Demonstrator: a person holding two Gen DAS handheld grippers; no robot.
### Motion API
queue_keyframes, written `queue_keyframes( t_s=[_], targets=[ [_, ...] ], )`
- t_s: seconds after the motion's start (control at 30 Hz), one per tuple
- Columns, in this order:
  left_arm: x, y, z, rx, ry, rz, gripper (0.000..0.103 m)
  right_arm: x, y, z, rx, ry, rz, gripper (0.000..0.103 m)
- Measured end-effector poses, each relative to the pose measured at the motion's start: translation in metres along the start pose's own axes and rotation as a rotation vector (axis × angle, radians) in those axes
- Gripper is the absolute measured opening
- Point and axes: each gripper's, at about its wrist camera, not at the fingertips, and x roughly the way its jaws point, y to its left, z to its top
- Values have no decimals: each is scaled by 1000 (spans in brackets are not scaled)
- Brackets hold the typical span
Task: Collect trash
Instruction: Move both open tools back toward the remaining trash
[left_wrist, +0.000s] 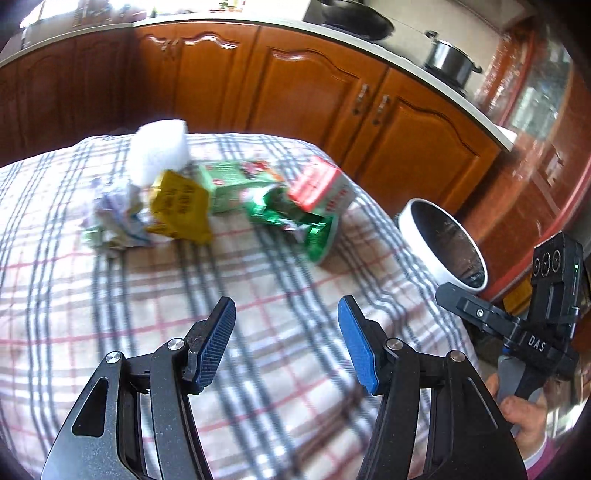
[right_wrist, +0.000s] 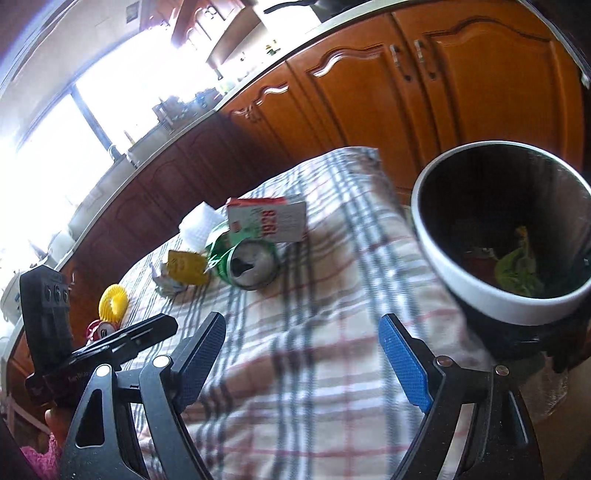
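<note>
Trash lies in a heap on the checked tablecloth: a white tissue wad, crumpled paper, a yellow packet, a green carton, a crushed green can and a red-and-white carton. The can and red-and-white carton also show in the right wrist view. A white-rimmed bin stands off the table's right edge with green waste inside. My left gripper is open and empty, short of the heap. My right gripper is open and empty beside the bin.
Wooden kitchen cabinets run behind the table, with a pot on the counter. A yellow round object lies at the table's left edge. The bin also shows in the left view. The other gripper's body is at right.
</note>
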Motion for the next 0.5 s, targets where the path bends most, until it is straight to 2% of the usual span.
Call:
queue_keyframes(
  t_s=[0.5],
  targets=[
    [-9,63,10,-109,-29,98,58,46,39,8,-66,50,48,87]
  ],
)
